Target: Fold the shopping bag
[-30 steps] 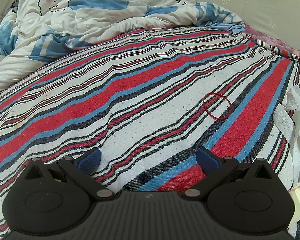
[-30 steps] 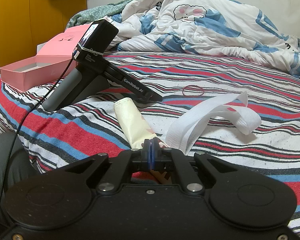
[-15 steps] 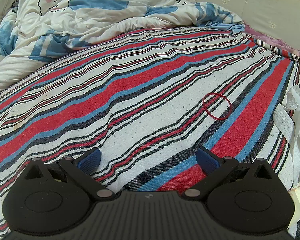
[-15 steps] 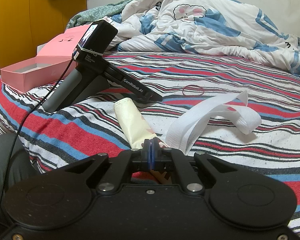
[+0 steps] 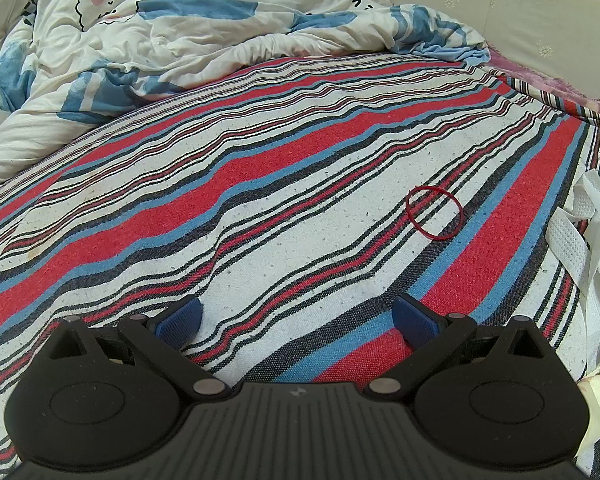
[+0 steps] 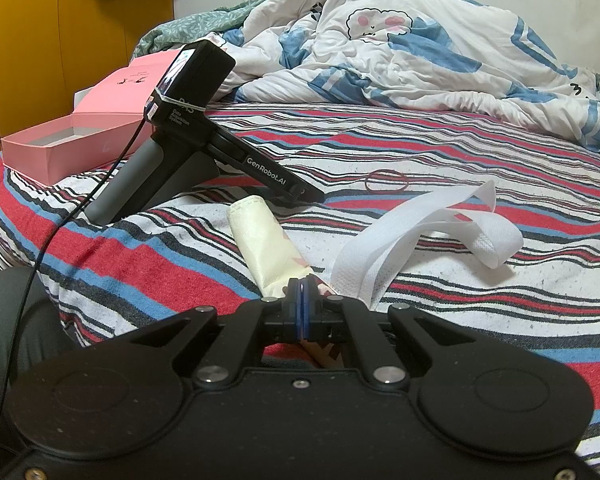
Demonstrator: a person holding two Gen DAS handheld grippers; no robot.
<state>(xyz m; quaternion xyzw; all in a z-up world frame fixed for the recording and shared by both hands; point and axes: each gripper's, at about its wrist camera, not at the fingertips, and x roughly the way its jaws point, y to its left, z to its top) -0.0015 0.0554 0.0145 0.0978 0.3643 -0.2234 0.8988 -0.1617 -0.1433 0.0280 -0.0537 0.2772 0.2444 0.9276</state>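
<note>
The shopping bag (image 6: 264, 244) is a cream roll lying on the striped bedspread (image 6: 480, 152), and its white handles (image 6: 420, 232) loop out to the right. My right gripper (image 6: 302, 300) is shut right over the near end of the roll; I cannot tell whether any fabric is pinched. My left gripper (image 6: 306, 195) rests on the bed, set down just behind the roll's far end. In its own view the left gripper (image 5: 296, 312) is open with only bedspread between the pads. The handles (image 5: 568, 240) show at that view's right edge.
A red rubber band (image 5: 409, 207) lies on the bedspread ahead of the left gripper, also seen as the rubber band (image 6: 367, 182) beyond the handles. A pink open box (image 6: 60, 152) sits far left. A crumpled duvet (image 6: 380, 48) fills the back. A cable (image 6: 60, 232) trails off the left gripper.
</note>
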